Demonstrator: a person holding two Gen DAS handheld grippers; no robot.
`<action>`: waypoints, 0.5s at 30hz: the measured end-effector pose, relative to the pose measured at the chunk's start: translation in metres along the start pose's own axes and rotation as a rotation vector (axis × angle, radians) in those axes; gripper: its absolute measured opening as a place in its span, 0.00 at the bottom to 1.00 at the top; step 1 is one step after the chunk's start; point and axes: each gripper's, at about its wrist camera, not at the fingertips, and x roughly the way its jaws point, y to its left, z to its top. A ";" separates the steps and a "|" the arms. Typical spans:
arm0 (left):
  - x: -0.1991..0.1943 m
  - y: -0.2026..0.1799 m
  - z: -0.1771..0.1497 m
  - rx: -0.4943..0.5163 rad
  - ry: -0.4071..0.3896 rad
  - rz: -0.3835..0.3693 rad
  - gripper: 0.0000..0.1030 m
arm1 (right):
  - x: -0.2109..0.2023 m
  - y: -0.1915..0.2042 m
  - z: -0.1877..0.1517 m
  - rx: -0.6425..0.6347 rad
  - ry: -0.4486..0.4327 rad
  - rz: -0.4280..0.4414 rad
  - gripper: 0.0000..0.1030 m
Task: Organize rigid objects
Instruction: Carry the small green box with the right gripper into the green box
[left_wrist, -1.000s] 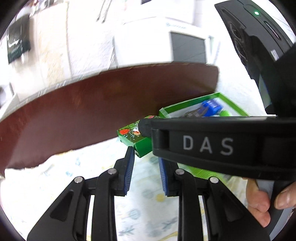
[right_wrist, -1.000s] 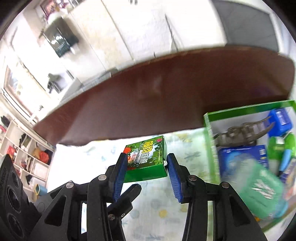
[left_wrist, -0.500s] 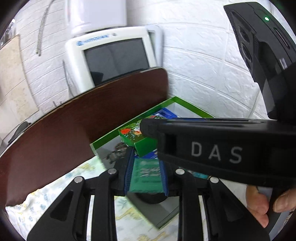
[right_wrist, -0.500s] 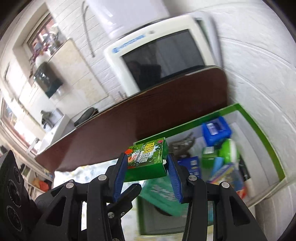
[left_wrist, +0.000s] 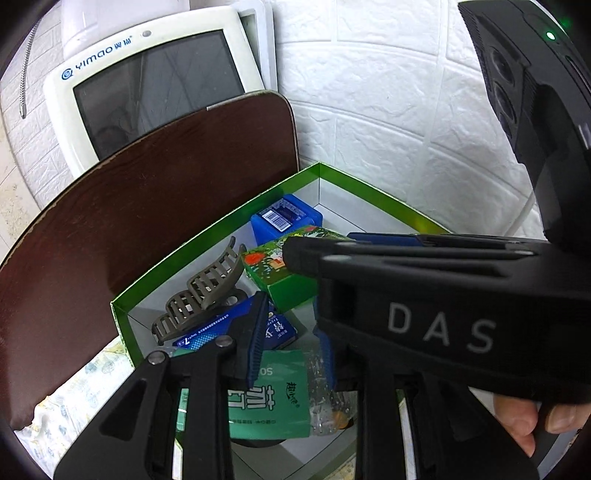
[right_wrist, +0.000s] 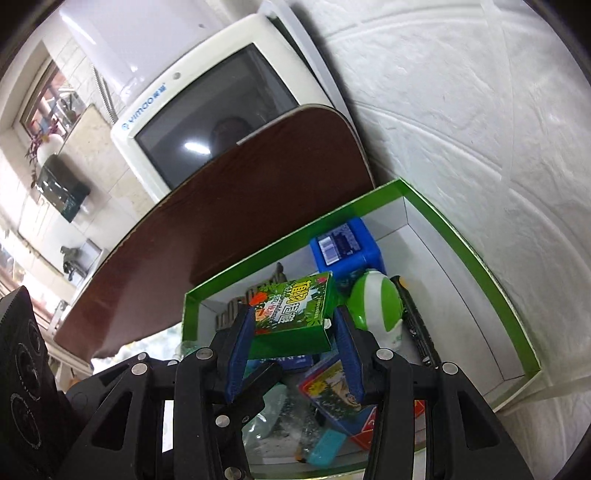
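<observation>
Small green box (right_wrist: 291, 314) sat clamped between the right gripper (right_wrist: 295, 341) fingers, held up over the green-rimmed tray (right_wrist: 476, 258), just above the clutter inside. Below and beside it: blue box (right_wrist: 345, 247) at the far wall, green-and-white round thing (right_wrist: 376, 302) to the right, grey hair claw (left_wrist: 203, 291) on the left. Left gripper (left_wrist: 291, 345) hung over the tray's near end w/ fingers close together, nothing pinched, a teal-labelled packet (left_wrist: 269, 402) lying under them. Brown board (left_wrist: 147, 206) stood behind the tray, white monitor (left_wrist: 155, 81) beyond it. Patterned cloth (left_wrist: 74, 398) covered the desk.
</observation>
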 end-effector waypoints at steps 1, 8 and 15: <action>0.004 0.000 0.000 -0.001 0.004 -0.001 0.22 | 0.001 -0.002 0.000 0.001 0.003 0.001 0.45; 0.010 -0.001 -0.005 -0.005 0.016 0.000 0.23 | 0.005 -0.007 -0.004 0.009 0.014 0.004 0.45; 0.012 0.001 -0.008 -0.013 0.015 -0.008 0.23 | 0.004 -0.004 -0.007 -0.004 0.019 -0.017 0.45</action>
